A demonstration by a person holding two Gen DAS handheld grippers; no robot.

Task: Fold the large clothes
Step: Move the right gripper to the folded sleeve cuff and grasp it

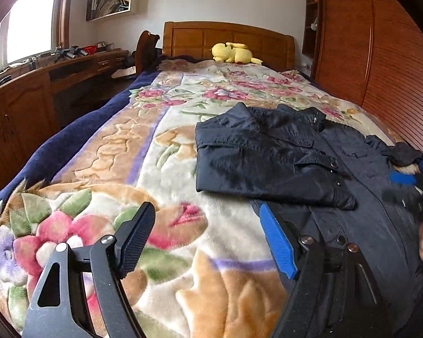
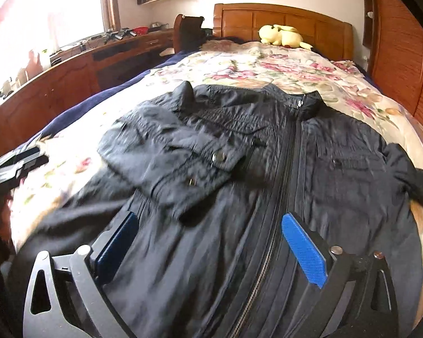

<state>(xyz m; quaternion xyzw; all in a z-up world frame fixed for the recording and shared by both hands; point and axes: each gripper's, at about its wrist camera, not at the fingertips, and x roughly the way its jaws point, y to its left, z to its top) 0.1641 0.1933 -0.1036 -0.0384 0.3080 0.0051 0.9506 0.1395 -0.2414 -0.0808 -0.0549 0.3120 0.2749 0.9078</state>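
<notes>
On the bed (image 1: 70,152), over a flowered blanket (image 1: 183,146), your dark jacket (image 2: 338,174) lies front up with the collar toward the wooden headboard (image 2: 284,22) and the zipper closed down the middle. One sleeve (image 2: 177,152) is already folded across the chest, its buttoned cuff resting just beside the zipper. The other sleeve (image 2: 417,180) still stretches out sideways toward the wardrobe (image 2: 403,53).

Your left tongs (image 1: 206,239) stand spread, with nothing between the fingers. They hover over the blanket at the jacket's lower edge: the black finger is over bare blanket, the blue-padded finger is at the hem of the jacket. Whether that finger touches the cloth cannot be told.

Your right tongs (image 2: 208,242) are likewise spread, both fingers over the lower front of the jacket, one on each side of the zipper. The cloth lies flat between them, not pinched. The right wrist view is blurred along the near edge.

A yellow plush toy (image 1: 234,53) lies at the headboard, well apart from the jacket. A long wooden bench (image 1: 70,64) with clutter runs under the window (image 1: 28,28).
</notes>
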